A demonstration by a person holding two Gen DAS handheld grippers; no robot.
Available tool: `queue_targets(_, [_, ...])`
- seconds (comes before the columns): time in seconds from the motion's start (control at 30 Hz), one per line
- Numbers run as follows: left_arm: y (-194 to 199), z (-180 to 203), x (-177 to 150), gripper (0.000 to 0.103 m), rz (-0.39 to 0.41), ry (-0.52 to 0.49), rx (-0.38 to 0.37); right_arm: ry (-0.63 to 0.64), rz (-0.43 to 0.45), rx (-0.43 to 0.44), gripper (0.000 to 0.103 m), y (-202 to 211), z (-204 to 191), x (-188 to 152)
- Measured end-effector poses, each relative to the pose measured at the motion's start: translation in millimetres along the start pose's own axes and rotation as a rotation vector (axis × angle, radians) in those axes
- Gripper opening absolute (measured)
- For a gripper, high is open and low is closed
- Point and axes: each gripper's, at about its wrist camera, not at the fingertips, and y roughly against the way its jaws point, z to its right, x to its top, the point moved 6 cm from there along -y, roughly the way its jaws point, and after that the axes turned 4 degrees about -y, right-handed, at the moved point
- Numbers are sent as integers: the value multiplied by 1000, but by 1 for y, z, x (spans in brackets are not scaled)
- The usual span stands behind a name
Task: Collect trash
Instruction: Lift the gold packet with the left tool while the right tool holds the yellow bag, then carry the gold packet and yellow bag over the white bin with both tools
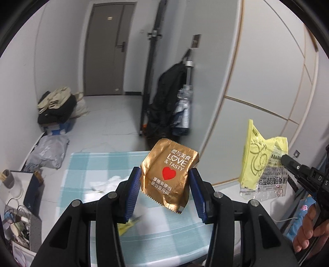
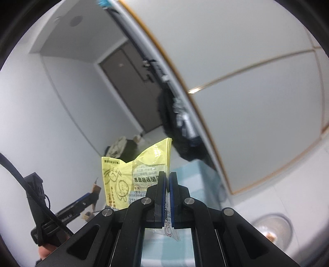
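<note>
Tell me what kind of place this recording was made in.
Probably a lived-in apartment room or entry hall: a grey entry door at the far end, piled clothes on the tile floor, and a dark jacket hanging by the wall.

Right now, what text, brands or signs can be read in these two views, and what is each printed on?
"爱与美食" on the gold packet held in the left gripper.
"LOVE & TASTY" with a red heart, same packet.
Two lines of Chinese below the heart: too distorted to read.
Yellow and clear wrapper in the right gripper: print seen reversed, not readable.
Plate on the door: too small to read.
</note>
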Motion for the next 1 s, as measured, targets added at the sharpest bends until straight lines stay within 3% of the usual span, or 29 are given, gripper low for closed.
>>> queue_targets(0.07, [-3, 13, 1, 42, -4, -8, -31, -23, 11, -13, 3, 16, 12, 3])
queue_targets(0.3, [-29, 68, -4, 42, -61, -24, -180, -56, 37, -177, 3, 60, 76, 6])
queue_targets(0.53, [-64, 131, -16, 42, -145, -63, -329, -157, -1, -327, 3, 73, 155, -5])
queue_targets(0.77, [-95, 191, -39, 42, -241, -115, -468, -199, -71, -461, 3, 63, 217, -22])
queue_targets(1.0, [-124, 222, -61, 42, -344, -143, -537, -306, -205, -533, 3, 30, 279, -63])
